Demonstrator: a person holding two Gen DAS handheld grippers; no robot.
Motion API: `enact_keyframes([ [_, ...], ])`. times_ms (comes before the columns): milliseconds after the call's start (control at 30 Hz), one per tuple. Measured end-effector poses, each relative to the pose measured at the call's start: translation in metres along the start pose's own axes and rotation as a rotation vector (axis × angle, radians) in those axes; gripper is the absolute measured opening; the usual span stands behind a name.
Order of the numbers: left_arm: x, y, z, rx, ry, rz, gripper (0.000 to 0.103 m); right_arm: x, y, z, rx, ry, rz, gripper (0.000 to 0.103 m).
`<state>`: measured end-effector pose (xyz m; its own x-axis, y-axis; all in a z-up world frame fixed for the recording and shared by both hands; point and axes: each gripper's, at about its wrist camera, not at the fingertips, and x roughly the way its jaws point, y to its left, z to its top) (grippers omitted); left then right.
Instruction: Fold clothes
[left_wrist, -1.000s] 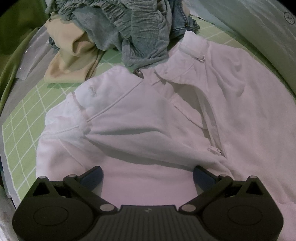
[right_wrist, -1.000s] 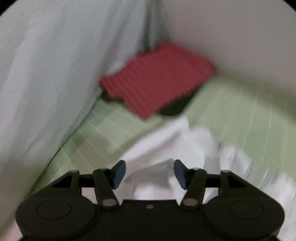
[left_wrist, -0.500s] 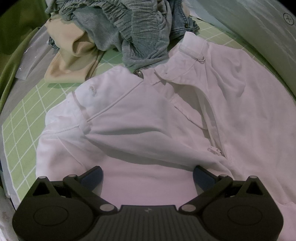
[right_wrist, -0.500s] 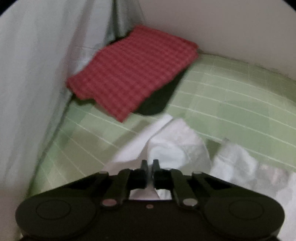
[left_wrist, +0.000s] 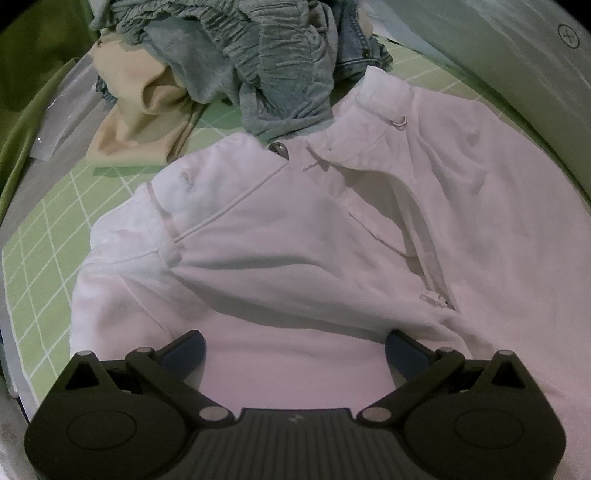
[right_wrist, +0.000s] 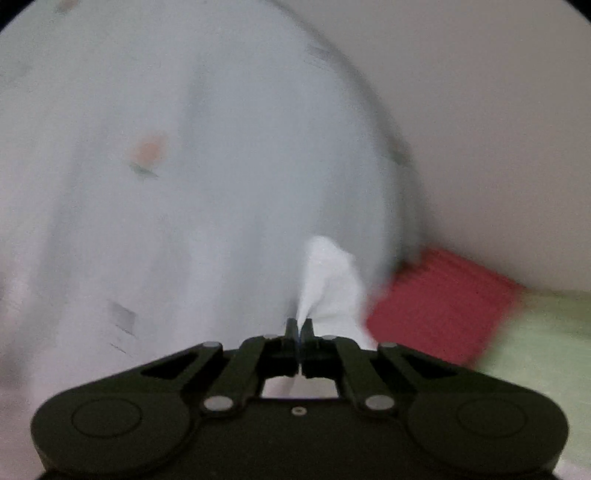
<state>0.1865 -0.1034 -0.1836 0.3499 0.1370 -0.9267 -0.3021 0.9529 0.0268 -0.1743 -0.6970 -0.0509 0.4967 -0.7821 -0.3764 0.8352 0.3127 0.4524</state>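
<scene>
Right wrist view: your right gripper (right_wrist: 299, 325) pinches the white trousers' (left_wrist: 295, 229) end, lifted. Left gripper (left_wrist: 295, 354) spread. Next, carry it over toward the waistband.

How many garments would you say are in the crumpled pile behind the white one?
3 visible: a beige one at left, a grey ribbed one in the middle, denim at right. More may be hidden underneath.
</scene>
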Motion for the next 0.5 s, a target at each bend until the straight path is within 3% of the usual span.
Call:
enact_keyframes([
  [67,0.0,0.0,0.0,0.001,0.001,0.0,0.103,0.019,-0.04,-0.033,-0.019,0.159,-0.183,0.002],
  [100,0.0,0.0,0.0,0.001,0.002,0.0,0.103,0.029,-0.059,-0.049,-0.038,0.248,-0.273,0.008],
  [133,0.001,0.0,0.001,0.002,0.005,-0.001,0.103,0.036,-0.074,-0.063,-0.049,0.316,-0.352,0.02],
  [200,0.001,0.0,0.001,0.002,0.01,-0.001,0.103,0.037,-0.092,-0.077,-0.052,0.389,-0.416,0.034],
  [233,0.0,0.0,0.002,0.002,0.012,-0.001,0.103,0.032,-0.094,-0.078,-0.047,0.371,-0.417,0.047],
  [333,0.0,0.0,0.003,0.003,0.018,0.0,0.103,0.027,-0.085,-0.075,-0.082,0.307,-0.403,0.071],
  [500,0.001,0.002,0.004,0.005,0.022,-0.002,0.103,0.06,-0.047,-0.064,-0.204,0.302,-0.258,0.081],
])
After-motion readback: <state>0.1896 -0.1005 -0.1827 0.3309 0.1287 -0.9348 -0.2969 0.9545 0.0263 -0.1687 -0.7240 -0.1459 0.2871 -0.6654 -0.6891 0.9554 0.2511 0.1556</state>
